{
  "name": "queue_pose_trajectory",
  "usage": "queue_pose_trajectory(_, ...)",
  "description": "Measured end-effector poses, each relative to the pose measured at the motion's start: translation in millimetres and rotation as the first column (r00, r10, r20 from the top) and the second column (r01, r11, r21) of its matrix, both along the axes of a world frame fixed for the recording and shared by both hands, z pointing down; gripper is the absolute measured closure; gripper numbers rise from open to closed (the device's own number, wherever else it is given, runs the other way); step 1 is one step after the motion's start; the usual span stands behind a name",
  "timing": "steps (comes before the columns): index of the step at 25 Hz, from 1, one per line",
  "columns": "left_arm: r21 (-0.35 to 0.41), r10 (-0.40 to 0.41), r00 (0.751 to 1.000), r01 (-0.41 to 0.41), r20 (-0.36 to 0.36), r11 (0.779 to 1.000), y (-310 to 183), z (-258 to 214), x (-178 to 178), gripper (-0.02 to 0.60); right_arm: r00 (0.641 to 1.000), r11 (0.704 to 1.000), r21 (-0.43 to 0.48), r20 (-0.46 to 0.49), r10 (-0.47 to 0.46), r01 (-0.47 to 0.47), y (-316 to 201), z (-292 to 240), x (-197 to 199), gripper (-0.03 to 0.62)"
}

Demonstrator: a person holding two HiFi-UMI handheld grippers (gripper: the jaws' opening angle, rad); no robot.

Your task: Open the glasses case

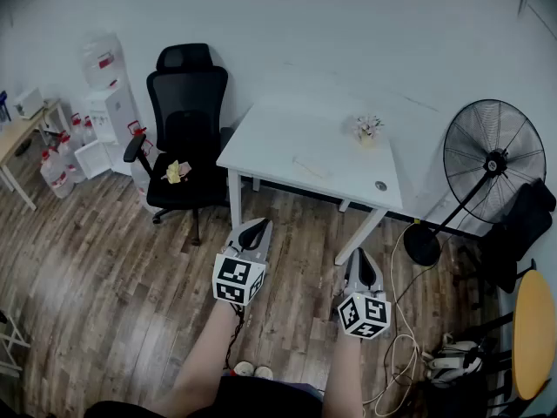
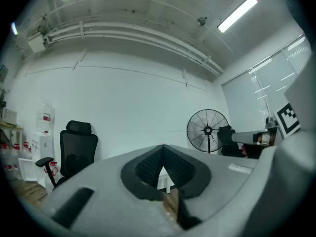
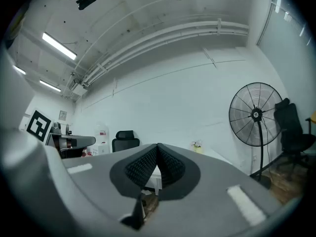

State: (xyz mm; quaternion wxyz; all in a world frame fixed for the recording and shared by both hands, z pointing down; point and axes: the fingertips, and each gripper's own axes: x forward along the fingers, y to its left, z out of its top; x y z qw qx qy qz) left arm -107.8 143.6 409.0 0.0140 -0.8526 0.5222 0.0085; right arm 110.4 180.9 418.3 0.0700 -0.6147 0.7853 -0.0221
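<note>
Left gripper [image 1: 260, 224] and right gripper [image 1: 361, 254], jaws together, empty, open floor [image 1: 296, 233] ahead up to near edge of white table [image 1: 300, 133].

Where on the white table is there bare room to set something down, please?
The white table is mostly bare: the whole left end beside the office chair, and the strip between the flat pale object mid-table and the small flower ornament near the back right. Nothing is crowded.

Both forearms [image 1: 202, 357] extended forward, roughly parallel. Left gripper [image 1: 258, 225] held level, jaws closed tip to tip, nothing between them. Right gripper [image 1: 360, 256] level too, just beside it but apart, jaws likewise together and empty.
</note>
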Motion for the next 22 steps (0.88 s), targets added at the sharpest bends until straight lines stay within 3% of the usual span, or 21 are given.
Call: queue_pose_trajectory(22, -0.038, 0.001, 1.000, -0.001, -0.003, 0.999, 7, 16, 2, 0.574, 1.000, 1.000, -0.002, 0.020, 0.012, -0.012, 6, 3, 6, 0.583)
